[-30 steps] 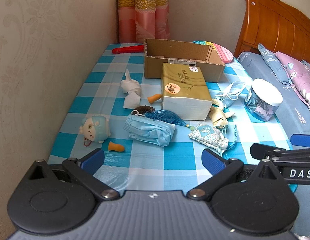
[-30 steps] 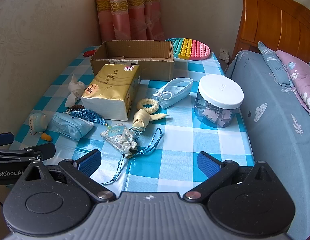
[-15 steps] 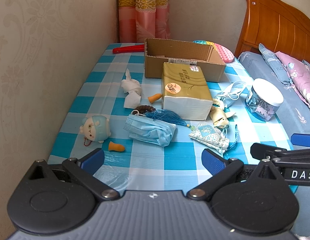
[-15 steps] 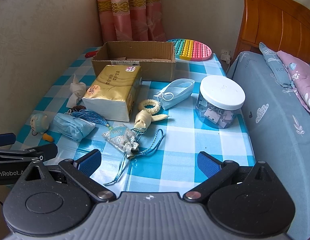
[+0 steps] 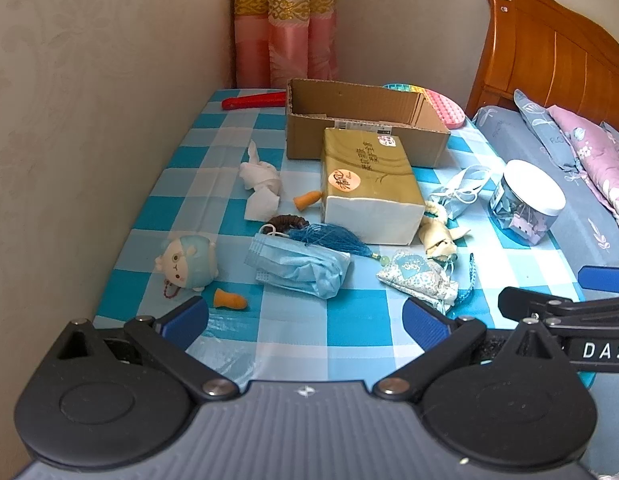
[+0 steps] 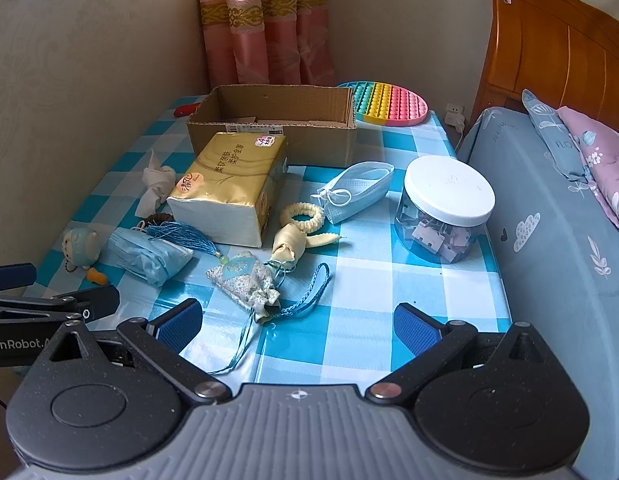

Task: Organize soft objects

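Observation:
A brown cardboard box (image 5: 365, 128) (image 6: 277, 124) stands open at the back of the checked table. In front of it lie a gold tissue pack (image 5: 369, 184) (image 6: 229, 188), a crumpled blue face mask (image 5: 297, 266) (image 6: 149, 256), a floral sachet (image 5: 417, 278) (image 6: 245, 280), a small plush toy (image 5: 187, 262) (image 6: 81, 244), a white tissue (image 5: 261, 184), a second mask (image 6: 357, 188) and a cream scrunchie (image 6: 301, 216). My left gripper (image 5: 305, 320) is open and empty above the near table edge. My right gripper (image 6: 297, 322) is open and empty, just short of the sachet's cord.
A clear jar with a white lid (image 6: 445, 208) (image 5: 525, 204) stands at the right. A rainbow pop-it mat (image 6: 389, 102) and a red tool (image 5: 253, 101) lie at the back. Orange earplugs (image 5: 229, 301) lie near the plush. A wall runs left, a bed (image 6: 557, 216) right.
The right wrist view has shifted slightly forward and to the left; objects have not moved. The left gripper is almost still. Both grippers stay open.

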The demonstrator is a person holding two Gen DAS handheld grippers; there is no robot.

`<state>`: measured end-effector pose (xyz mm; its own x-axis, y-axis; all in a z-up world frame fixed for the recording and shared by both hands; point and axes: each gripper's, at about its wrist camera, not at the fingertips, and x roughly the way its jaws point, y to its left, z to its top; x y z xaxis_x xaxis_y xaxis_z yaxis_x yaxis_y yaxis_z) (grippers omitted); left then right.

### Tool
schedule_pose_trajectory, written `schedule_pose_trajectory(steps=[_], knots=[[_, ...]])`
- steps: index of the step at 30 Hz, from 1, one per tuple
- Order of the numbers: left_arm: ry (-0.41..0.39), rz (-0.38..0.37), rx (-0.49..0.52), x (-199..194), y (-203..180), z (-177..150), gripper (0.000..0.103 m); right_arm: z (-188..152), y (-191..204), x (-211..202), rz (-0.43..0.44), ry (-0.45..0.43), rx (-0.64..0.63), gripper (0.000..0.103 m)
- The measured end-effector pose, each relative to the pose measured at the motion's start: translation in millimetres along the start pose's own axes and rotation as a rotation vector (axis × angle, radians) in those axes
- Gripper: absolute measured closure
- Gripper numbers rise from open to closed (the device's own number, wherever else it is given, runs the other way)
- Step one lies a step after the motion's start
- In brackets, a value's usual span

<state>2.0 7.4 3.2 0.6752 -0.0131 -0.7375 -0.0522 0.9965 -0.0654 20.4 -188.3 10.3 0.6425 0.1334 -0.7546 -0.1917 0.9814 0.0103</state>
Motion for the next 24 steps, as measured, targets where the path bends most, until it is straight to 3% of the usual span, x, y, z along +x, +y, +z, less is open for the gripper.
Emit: schedule_pose_trajectory(steps=[17,24], knots=[[-0.037,-0.009,0.023,21,13,-4,0.001,1,1,15,0.056,-0.045,-0.106,0.0],[-0.07,-0.002,0.02,36,25,-17,0.001,-3,-12,33,0.073,-0.024,-0.111,0.0]])
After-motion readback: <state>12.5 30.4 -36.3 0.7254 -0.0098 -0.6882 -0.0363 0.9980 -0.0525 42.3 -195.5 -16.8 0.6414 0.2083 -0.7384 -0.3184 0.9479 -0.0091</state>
